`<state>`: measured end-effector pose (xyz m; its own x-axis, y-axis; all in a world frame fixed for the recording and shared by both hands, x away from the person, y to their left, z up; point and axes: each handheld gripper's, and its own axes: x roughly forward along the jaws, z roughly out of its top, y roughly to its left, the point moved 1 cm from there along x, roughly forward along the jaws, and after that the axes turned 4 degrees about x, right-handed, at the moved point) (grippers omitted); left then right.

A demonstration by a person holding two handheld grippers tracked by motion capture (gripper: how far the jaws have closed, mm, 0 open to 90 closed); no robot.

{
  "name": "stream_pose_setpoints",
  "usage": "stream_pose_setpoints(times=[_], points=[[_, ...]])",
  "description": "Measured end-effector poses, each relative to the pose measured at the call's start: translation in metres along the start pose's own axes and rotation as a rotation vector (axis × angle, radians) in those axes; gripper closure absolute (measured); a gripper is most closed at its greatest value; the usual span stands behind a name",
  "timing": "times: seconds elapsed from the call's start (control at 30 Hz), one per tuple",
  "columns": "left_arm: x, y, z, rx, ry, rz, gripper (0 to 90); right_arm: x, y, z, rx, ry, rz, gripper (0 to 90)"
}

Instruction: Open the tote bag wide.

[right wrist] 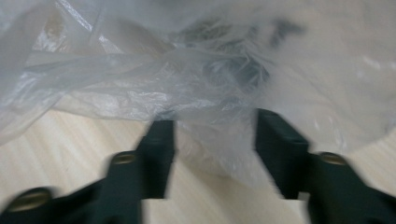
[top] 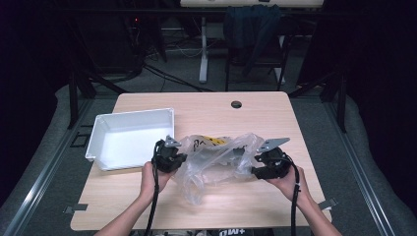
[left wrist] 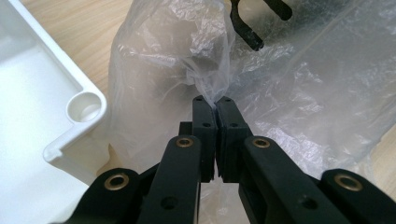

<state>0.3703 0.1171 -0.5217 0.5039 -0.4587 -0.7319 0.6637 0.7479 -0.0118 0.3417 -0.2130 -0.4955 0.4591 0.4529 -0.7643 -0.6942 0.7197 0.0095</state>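
Nearest the high camera, the person's forearms enter from the bottom edge, each hand carrying a gripper over the table [top: 147,206]. The left gripper [left wrist: 215,103] has its jaws pressed together on a gathered fold of the plastic bag [left wrist: 299,79], pinching the film at its left edge, just beside the white tray [left wrist: 56,93]. The right gripper [right wrist: 212,135] has its jaws spread, with bag film lying between and beyond them; nothing is clamped there yet. The plastic bag [top: 216,157] lies crumpled on the table between the two grippers, just right of the white tray [top: 98,129]. Judged from its wrinkles and translucence, the bag is very light, limp and slippery; it will sag and slide rather than hold shape, and thin film may tear under a hard pull. A bunched fold or the rim of the opening offers the surest hold, one on each side. A yellow patch with dark marks [top: 215,141] shows through the film at the far side; its writing is too small to read
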Motion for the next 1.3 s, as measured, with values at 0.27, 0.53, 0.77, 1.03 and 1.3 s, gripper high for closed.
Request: stream_pose_setpoints(times=[0.27,0.53,0.77,1.03,1.3], points=[[0.002,0.004,0.004,-0.023,-0.016,0.032,88.0,0.029,-0.016,0.002,0.045,0.064,-0.005,90.0],[0.005,0.011,0.003,-0.035,-0.001,0.066,88.1,0.038,-0.043,-0.015,0.161,0.154,-0.025,90.0],[0.006,0.011,0.0,-0.023,0.01,0.062,87.8,0.043,-0.056,-0.024,0.191,0.266,-0.013,90.0],[0.001,0.012,0.0,-0.029,-0.003,0.056,85.8,0.001,-0.057,-0.019,0.201,0.139,0.014,51.5],[0.002,0.009,0.002,-0.019,-0.005,0.05,85.7,-0.042,-0.057,-0.014,0.204,-0.048,-0.009,37.0]])
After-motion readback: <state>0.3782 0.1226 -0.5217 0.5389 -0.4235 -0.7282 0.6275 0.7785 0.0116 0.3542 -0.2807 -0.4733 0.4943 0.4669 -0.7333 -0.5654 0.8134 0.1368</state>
